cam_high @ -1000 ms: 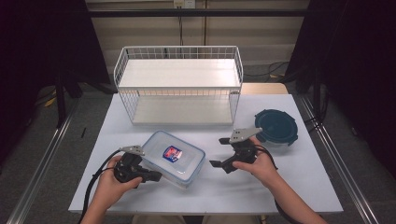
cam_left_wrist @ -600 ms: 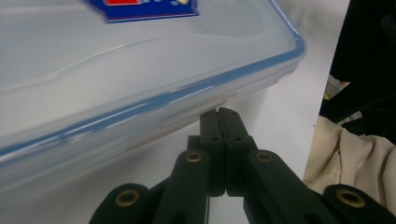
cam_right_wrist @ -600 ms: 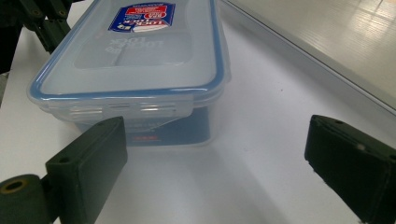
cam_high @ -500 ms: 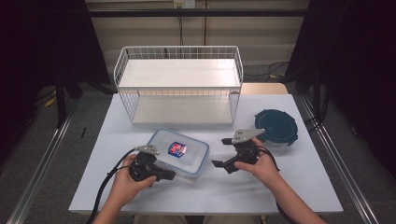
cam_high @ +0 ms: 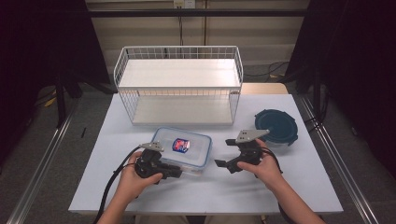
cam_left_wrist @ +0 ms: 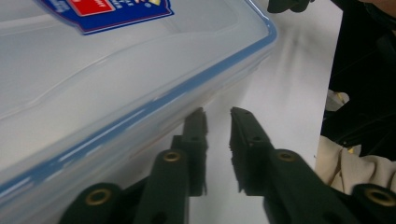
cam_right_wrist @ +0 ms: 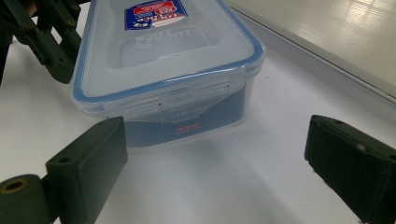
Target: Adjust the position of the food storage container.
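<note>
White table: wire rack behind clear box, flanked by parted grippers.

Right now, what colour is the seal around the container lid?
Blue, on the clear container lid; the right gripper view shows it best.

The right gripper hangs low over the white table, its two black jaws spread wide with nothing between them. Just ahead stands a clear plastic box with a blue-rimmed lid and a red-and-blue label. The left gripper sits at the box's far left corner.
</note>
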The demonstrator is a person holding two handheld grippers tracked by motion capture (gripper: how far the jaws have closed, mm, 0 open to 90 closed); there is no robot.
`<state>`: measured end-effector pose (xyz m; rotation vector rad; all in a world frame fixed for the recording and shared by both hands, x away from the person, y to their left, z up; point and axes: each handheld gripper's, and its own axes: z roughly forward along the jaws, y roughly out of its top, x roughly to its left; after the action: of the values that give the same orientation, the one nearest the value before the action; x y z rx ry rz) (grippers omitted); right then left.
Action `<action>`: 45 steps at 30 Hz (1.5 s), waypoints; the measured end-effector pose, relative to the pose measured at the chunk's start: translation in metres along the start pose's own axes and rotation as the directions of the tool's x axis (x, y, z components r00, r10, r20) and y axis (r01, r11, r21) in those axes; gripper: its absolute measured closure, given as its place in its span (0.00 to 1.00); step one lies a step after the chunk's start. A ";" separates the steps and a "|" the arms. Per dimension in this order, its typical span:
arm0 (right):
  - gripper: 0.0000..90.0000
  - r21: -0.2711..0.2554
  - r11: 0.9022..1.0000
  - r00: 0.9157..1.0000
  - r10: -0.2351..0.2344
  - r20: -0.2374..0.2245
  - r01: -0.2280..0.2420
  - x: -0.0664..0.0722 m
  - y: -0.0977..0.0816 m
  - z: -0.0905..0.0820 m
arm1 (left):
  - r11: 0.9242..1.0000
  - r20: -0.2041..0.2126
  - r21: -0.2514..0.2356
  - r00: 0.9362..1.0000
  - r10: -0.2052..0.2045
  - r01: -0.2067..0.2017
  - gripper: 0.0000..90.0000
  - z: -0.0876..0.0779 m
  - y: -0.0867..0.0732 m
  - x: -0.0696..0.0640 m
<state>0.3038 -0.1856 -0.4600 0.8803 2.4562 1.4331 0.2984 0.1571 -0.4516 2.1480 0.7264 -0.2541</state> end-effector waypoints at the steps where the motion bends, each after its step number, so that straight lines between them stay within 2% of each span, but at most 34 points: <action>1: 0.06 0.002 1.000 1.000 -0.005 0.001 0.005 0.000 0.000 0.001 | 1.000 -0.001 0.003 1.000 -0.010 0.010 0.77 -0.003 -0.001 0.000; 3: 0.06 -0.004 1.000 1.000 0.009 -0.007 -0.009 0.003 0.001 0.004 | 0.999 0.009 -0.009 0.999 -0.034 0.034 0.65 -0.011 -0.002 -0.001; 4: 0.06 -0.004 1.000 1.000 0.009 -0.007 -0.009 0.003 0.001 0.004 | 0.999 0.015 -0.016 0.999 -0.045 0.045 0.65 -0.016 -0.002 -0.001; 6: 0.05 -0.011 1.000 1.000 0.012 -0.015 -0.012 0.004 0.002 0.006 | 0.998 0.026 -0.040 0.998 -0.053 0.054 0.58 -0.025 -0.003 0.000; 7: 0.04 -0.030 0.999 0.999 0.033 -0.016 -0.034 0.005 0.003 0.007 | 0.995 0.027 -0.072 0.998 -0.061 0.063 0.53 -0.030 -0.003 0.000; 8: 0.04 -0.030 0.999 0.999 0.033 -0.016 -0.034 0.005 0.003 0.007 | 0.994 0.024 -0.085 0.998 -0.065 0.067 0.53 -0.034 -0.004 0.001; 12: 0.04 -0.049 0.997 0.998 0.054 -0.020 -0.055 0.007 0.005 0.008 | 0.977 0.021 -0.183 0.994 -0.110 0.112 0.46 -0.060 -0.005 0.007; 14: 0.04 -0.054 0.996 0.998 0.066 -0.022 -0.068 0.007 0.005 0.008 | 0.970 0.005 -0.205 0.992 -0.130 0.128 0.45 -0.067 -0.005 0.010; 15: 0.05 -0.055 0.996 0.997 0.071 -0.023 -0.072 0.007 0.005 0.008 | 0.966 -0.019 -0.220 0.989 -0.145 0.138 0.43 -0.071 -0.005 0.012; 16: 0.08 -0.059 0.995 0.996 0.082 -0.030 -0.083 0.008 0.005 0.008 | 0.965 -0.039 -0.221 0.987 -0.153 0.141 0.40 -0.074 -0.005 0.014; 18: 0.11 -0.073 0.990 0.992 0.114 -0.061 -0.119 0.009 0.005 0.008 | 0.961 -0.069 -0.230 0.982 -0.175 0.155 0.34 -0.077 -0.006 0.020; 19: 0.11 -0.082 0.986 0.988 0.142 -0.063 -0.147 0.012 0.005 0.009 | 0.958 -0.078 -0.237 0.980 -0.185 0.162 0.31 -0.079 -0.006 0.022; 20: 0.11 -0.082 0.986 0.988 0.142 -0.063 -0.147 0.012 0.005 0.009 | 0.954 -0.087 -0.248 0.977 -0.197 0.170 0.31 -0.080 -0.006 0.024; 21: 0.11 -0.097 0.980 0.984 0.169 -0.064 -0.175 0.014 0.004 0.010 | 0.945 -0.097 -0.269 0.972 -0.216 0.184 0.29 -0.082 -0.005 0.027; 22: 0.11 -0.097 0.980 0.984 0.169 -0.064 -0.175 0.014 0.004 0.010 | 0.941 -0.097 -0.280 0.969 -0.225 0.191 0.29 -0.085 -0.005 0.029; 23: 0.11 -0.102 0.975 0.979 0.192 -0.068 -0.198 0.014 0.004 0.011 | 0.934 -0.113 -0.299 0.964 -0.240 0.198 0.29 -0.086 -0.005 0.032; 24: 0.13 -0.109 0.966 0.972 0.226 -0.071 -0.233 0.014 0.002 0.012 | 0.931 -0.123 -0.305 0.961 -0.247 0.200 0.27 -0.087 -0.004 0.034; 25: 0.15 -0.114 0.961 0.967 0.242 -0.079 -0.250 0.014 0.002 0.012 | 0.924 -0.127 -0.316 0.956 -0.266 0.215 0.27 -0.088 -0.004 0.038; 27: 0.17 -0.108 0.944 0.948 0.303 -0.091 -0.312 0.015 -0.001 0.014 | 0.916 -0.130 -0.327 0.950 -0.285 0.231 0.25 -0.086 -0.002 0.042; 28: 0.17 -0.098 0.932 0.935 0.341 -0.097 -0.350 0.015 -0.002 0.015 | 0.914 -0.124 -0.328 0.948 -0.293 0.240 0.25 -0.085 -0.002 0.045; 30: 0.18 -0.091 0.911 0.914 0.393 -0.099 -0.401 0.016 -0.004 0.016 | 0.911 -0.126 -0.325 0.944 -0.306 0.252 0.25 -0.082 0.000 0.049; 32: 0.20 -0.092 0.897 0.901 0.426 -0.086 -0.432 0.016 -0.006 0.017 | 0.907 -0.124 -0.328 0.939 -0.320 0.266 0.25 -0.078 0.001 0.056; 33: 0.21 -0.095 0.894 0.899 0.431 -0.080 -0.437 0.016 -0.007 0.017 | 0.906 -0.115 -0.323 0.939 -0.324 0.273 0.24 -0.075 0.002 0.058; 35: 0.22 -0.096 0.885 0.890 0.452 -0.068 -0.456 0.015 -0.009 0.018 | 0.905 -0.117 -0.317 0.935 -0.334 0.284 0.24 -0.070 0.003 0.063; 37: 0.22 -0.101 0.866 0.872 0.484 -0.075 -0.490 0.015 -0.011 0.019 | 0.899 -0.115 -0.314 0.928 -0.355 0.305 0.24 -0.065 0.004 0.067; 39: 0.24 -0.108 0.852 0.859 0.506 -0.078 -0.511 0.016 -0.012 0.019 | 0.894 -0.110 -0.316 0.923 -0.367 0.318 0.24 -0.061 0.004 0.071; 40: 0.25 -0.115 0.845 0.853 0.516 -0.083 -0.522 0.017 -0.012 0.020 | 0.890 -0.107 -0.313 0.919 -0.380 0.332 0.25 -0.060 0.004 0.073; 41: 0.27 -0.119 0.842 0.850 0.519 -0.086 -0.526 0.017 -0.013 0.020 | 0.884 -0.103 -0.320 0.915 -0.390 0.341 0.25 -0.059 0.004 0.074; 42: 0.27 -0.122 0.836 0.845 0.528 -0.088 -0.535 0.018 -0.013 0.021 | 0.889 -0.102 -0.310 0.918 -0.382 0.336 0.25 -0.058 0.004 0.076; 43: 0.28 -0.122 0.832 0.841 0.533 -0.091 -0.541 0.019 -0.013 0.022 | 0.882 -0.080 -0.316 0.916 -0.392 0.350 0.25 -0.056 0.004 0.078; 44: 0.29 -0.130 0.821 0.831 0.548 -0.095 -0.556 0.019 -0.013 0.023 | 0.873 -0.067 -0.325 0.912 -0.405 0.364 0.25 -0.054 0.005 0.078; 45: 0.29 -0.135 0.810 0.821 0.561 -0.108 -0.571 0.020 -0.014 0.024 | 0.879 -0.064 -0.323 0.919 -0.389 0.350 0.26 -0.053 0.006 0.079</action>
<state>0.2920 -0.1616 -0.4812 1.6512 2.1588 1.8262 0.3620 0.2273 -0.4473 1.7295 1.1752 -0.1895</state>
